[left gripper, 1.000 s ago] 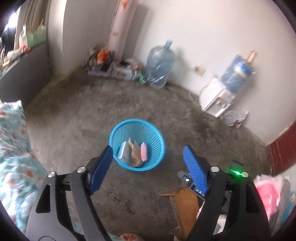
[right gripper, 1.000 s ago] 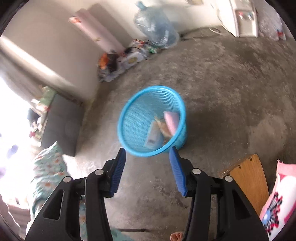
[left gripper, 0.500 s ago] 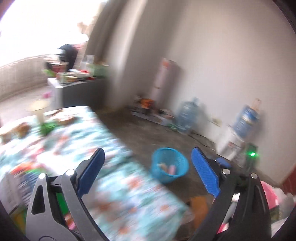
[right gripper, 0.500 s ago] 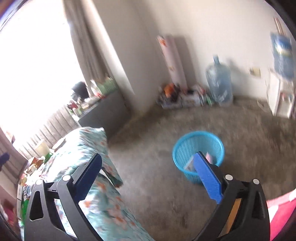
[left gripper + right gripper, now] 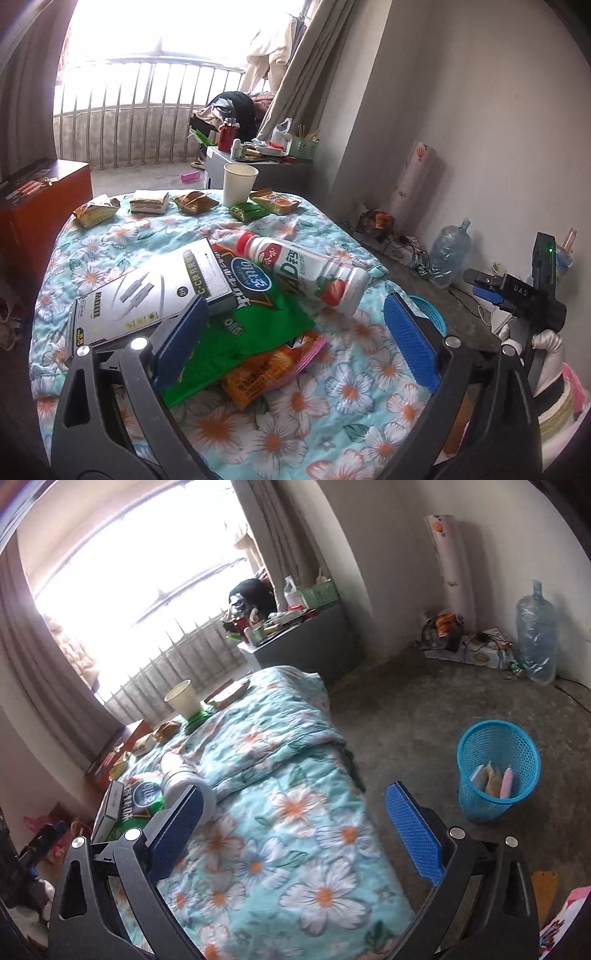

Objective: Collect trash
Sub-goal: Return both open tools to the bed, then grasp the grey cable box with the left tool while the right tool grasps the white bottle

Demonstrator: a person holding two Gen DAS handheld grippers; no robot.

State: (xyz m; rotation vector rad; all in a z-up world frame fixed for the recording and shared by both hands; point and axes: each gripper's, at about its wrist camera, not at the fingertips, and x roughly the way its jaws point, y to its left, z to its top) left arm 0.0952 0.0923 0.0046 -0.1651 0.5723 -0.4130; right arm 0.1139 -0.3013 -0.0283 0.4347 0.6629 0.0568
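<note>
- On the table covered with a turquoise cloth printed with white and orange flowers (image 5: pixel 343 391) lies the trash, seen from the left wrist camera.
- Nearest to the left gripper (image 5: pixel 295 343) is a pile: a grey and white flat cardboard box (image 5: pixel 147 291), a green foil snack bag (image 5: pixel 243 332) partly under it, and an orange snack bag (image 5: pixel 266 373) under the green one.
- A white plastic drink bottle with a strawberry picture (image 5: pixel 306 271) lies on its side, resting on the green bag.
- At the far edge of the table stands a white paper cup (image 5: pixel 239 184), upright, with several small crumpled snack wrappers (image 5: pixel 194 203) in a row beside it.
- The left gripper's jaws have just been opening and now stand wide; nothing is between them, and the blue pads (image 5: pixel 410 347) touch no item.
- The right gripper (image 5: pixel 293 834) also has jaws that have just been opening, now spread wide and empty, above the flowered cloth.
- From the right wrist camera, the round blue plastic mesh basket (image 5: pixel 495 738) stands on the grey concrete floor (image 5: pixel 406 701), apart from the table, to the right.
- Inside the basket are a few pieces of trash, one pink (image 5: pixel 506 782) and two pale; what they are I cannot tell.
- A large clear water jug (image 5: pixel 535 635) stands by the far wall.
</note>
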